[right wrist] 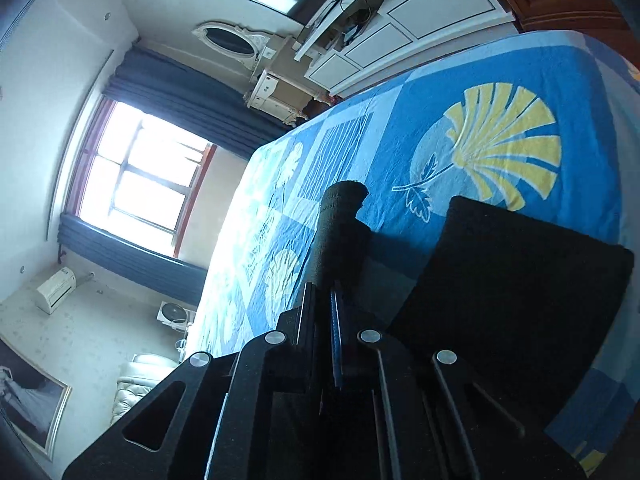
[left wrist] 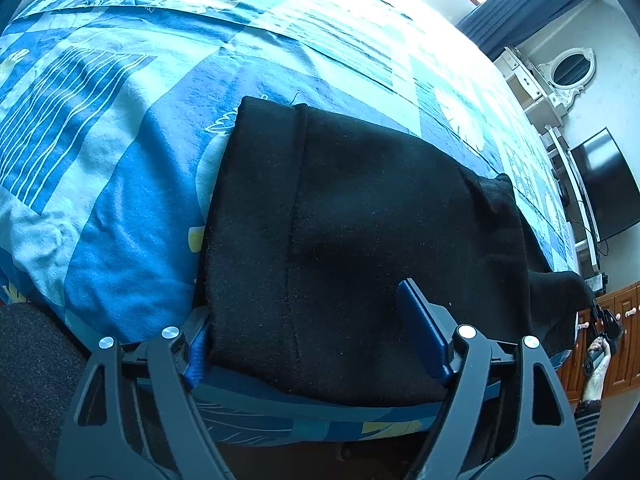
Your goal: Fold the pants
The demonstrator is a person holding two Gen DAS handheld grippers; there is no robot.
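Black folded fabric pants (left wrist: 360,240) lie between your left gripper (left wrist: 316,340)'s parted fingers on the blue patterned bedspread (left wrist: 100,200); your right gripper (right wrist: 326,320)'s fingers sit together, empty.

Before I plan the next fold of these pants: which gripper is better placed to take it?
Left. The left gripper is open, straddling the near edge of the folded pants; the right gripper is shut, off to their side.

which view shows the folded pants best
The left wrist view: the pants fill the middle, showing the folded stack, its seam and near edge on the bedspread. In the right wrist view they are just a dark slab at lower right, partly cut off.
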